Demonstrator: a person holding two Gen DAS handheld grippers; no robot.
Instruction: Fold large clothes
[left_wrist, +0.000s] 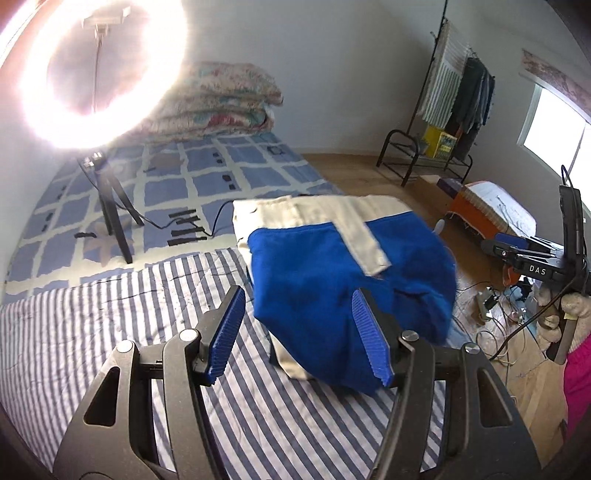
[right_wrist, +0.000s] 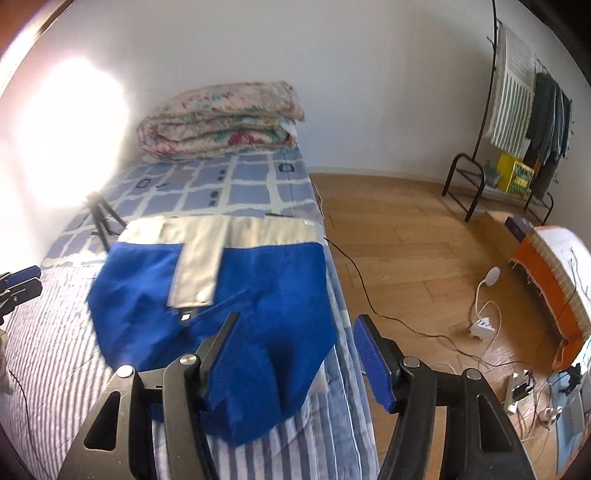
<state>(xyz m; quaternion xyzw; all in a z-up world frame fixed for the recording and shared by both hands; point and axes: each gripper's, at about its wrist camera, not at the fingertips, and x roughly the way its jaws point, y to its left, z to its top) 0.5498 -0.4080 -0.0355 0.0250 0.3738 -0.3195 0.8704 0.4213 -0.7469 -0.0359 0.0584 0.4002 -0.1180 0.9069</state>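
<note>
Nearest in each wrist view, the black left gripper with blue ribbed pads (left_wrist: 299, 332) and the matching right gripper (right_wrist: 295, 354) are seen with fingers spread apart and nothing pinched between them; the cloth is only seen behind them. Just beyond, the large blue and cream fabric garment (left_wrist: 332, 266), partly folded into a loose bundle, is found lying on the blue-and-white striped quilt (left_wrist: 110, 314) near the bed's floor-side edge, a cream strap-like strip (right_wrist: 195, 273) laid across its top. The garment is judged soft, limp and fairly thick, moderately light, not fragile, likely to sag and slide when lifted. A hold is best taken at both near blue corners or along the cream band (right_wrist: 266, 232), with doubled layers pinched together. Farther off, a ring lamp on a black tripod (left_wrist: 114, 221) and a folded floral quilt (right_wrist: 221, 118) are noted.
</note>
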